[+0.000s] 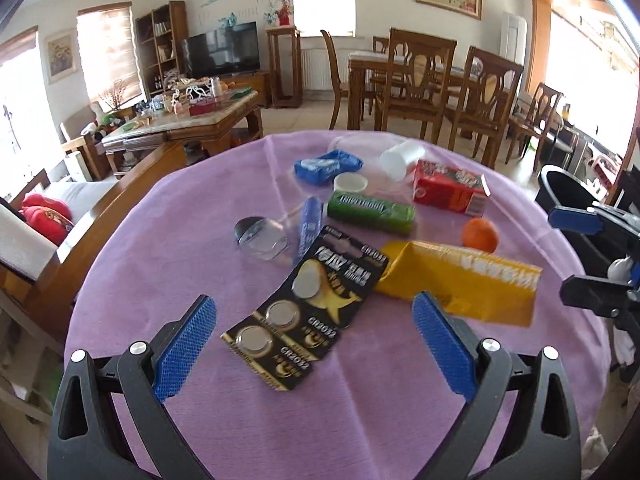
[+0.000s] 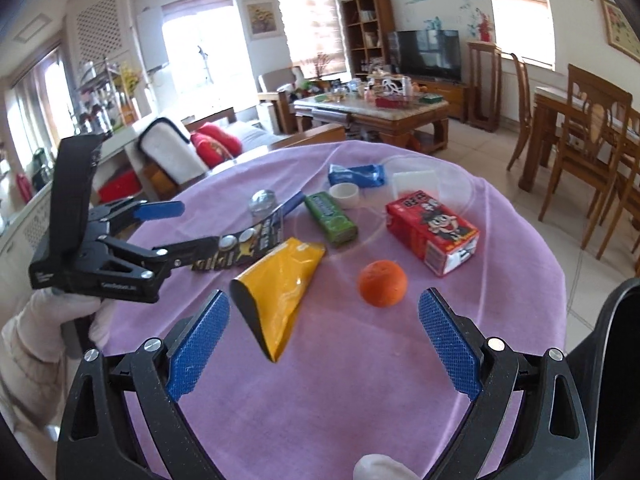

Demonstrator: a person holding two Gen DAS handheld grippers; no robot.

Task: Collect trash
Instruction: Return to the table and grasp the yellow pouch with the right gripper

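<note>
Trash lies scattered on a round table under a purple cloth (image 1: 360, 400). My left gripper (image 1: 316, 300) hangs open just above a black and gold coin-battery card (image 1: 304, 312), touching nothing. A crumpled yellow packet (image 1: 460, 280) lies to the card's right, and an orange (image 1: 480, 234) beyond it. My right gripper (image 2: 325, 296) is open over the near cloth, with the yellow packet (image 2: 280, 292) and the orange (image 2: 382, 283) just ahead of its blue pads. Farther back lie a red carton (image 2: 432, 232), a green box (image 2: 330, 218) and a blue wrapper (image 2: 356, 174).
A black bin (image 1: 568, 188) stands off the table's right side. A clear jar (image 1: 260, 234), a blue tube (image 1: 310, 224), a white cup (image 1: 400, 158) and a white ring (image 1: 350, 182) lie mid-table. A gloved hand (image 2: 36, 320) holds the left gripper (image 2: 196, 226). Sofa, coffee table and dining chairs stand behind.
</note>
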